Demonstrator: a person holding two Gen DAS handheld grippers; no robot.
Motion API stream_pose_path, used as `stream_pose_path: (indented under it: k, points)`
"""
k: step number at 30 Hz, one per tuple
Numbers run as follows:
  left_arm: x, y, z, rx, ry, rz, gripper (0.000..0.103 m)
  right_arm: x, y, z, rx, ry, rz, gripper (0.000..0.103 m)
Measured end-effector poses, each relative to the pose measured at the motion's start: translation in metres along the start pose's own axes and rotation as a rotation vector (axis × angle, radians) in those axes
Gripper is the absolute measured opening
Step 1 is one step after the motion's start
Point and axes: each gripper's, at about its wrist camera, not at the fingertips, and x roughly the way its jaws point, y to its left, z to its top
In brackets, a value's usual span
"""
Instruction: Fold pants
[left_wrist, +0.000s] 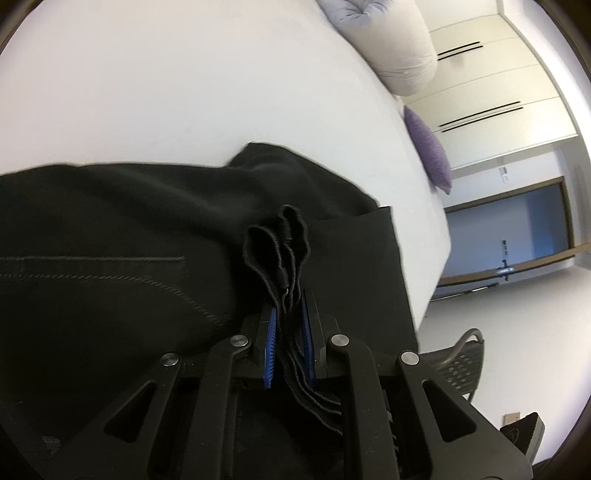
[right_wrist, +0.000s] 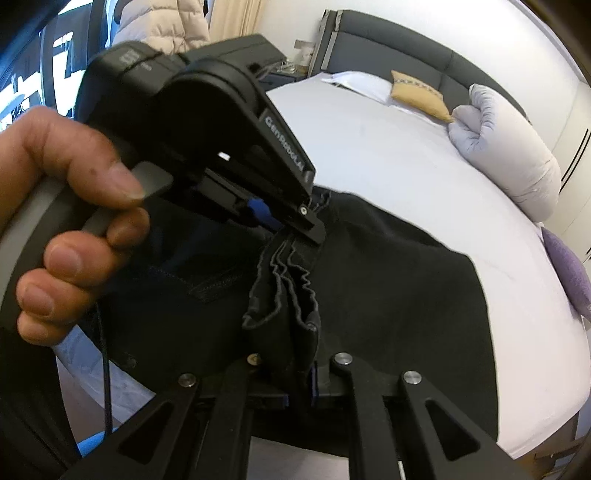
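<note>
1. Left wrist view: the left claw (left_wrist: 288, 325) sits at the lower centre of the frame, its blue-padded jaws nearly closed on a bunched, wavy hem of the black heavy-cloth pants (left_wrist: 122, 251); several layers of the edge stand up between the pads. The pants cover the left and centre of the frame and lie on the white bed (left_wrist: 184, 81), with a grey rolled duvet (left_wrist: 391, 48) at the upper right and a purple cushion (left_wrist: 428, 151) at the right edge.

2. Right wrist view: the right claw (right_wrist: 299, 384) at the lower centre is clamped narrow on the same gathered edge; the left claw (right_wrist: 291, 225), held by a hand (right_wrist: 74, 229) at the left of the frame, pinches that edge just above it. The pants spread from the centre towards the lower right, over the bed's near edge.

3. Step in hand, as I judge it: both claws grip one stacked edge, ready to carry a fold; the next move calls for lifting together and keeping the layers even.

4. The long axis cannot be told for sure; the cloth seems to run left to right in the left wrist view.
</note>
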Motion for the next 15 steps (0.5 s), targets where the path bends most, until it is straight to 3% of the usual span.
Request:
stream_pose_path:
  k: [6, 8, 11, 14, 15]
  points:
    - [0.01, 0.012, -0.004, 0.018, 0.006, 0.051, 0.011, 0.012, 0.003, -0.01, -0.001, 0.047, 0.016, 0.016]
    - [0.009, 0.009, -0.003, 0.03, 0.006, 0.079, 0.012, 0.009, 0.003, -0.01, 0.011, 0.052, 0.035, 0.026]
    - [-0.009, 0.004, -0.007, 0.063, -0.026, 0.176, 0.012, -0.001, -0.013, -0.014, 0.118, 0.077, 0.181, 0.059]
    - [-0.036, -0.009, -0.012, 0.129, -0.101, 0.326, 0.012, -0.015, -0.042, -0.025, 0.233, 0.094, 0.365, 0.061]
    - [-0.04, -0.017, -0.013, 0.156, -0.12, 0.346, 0.012, -0.018, -0.054, -0.029, 0.271, 0.103, 0.405, 0.054]
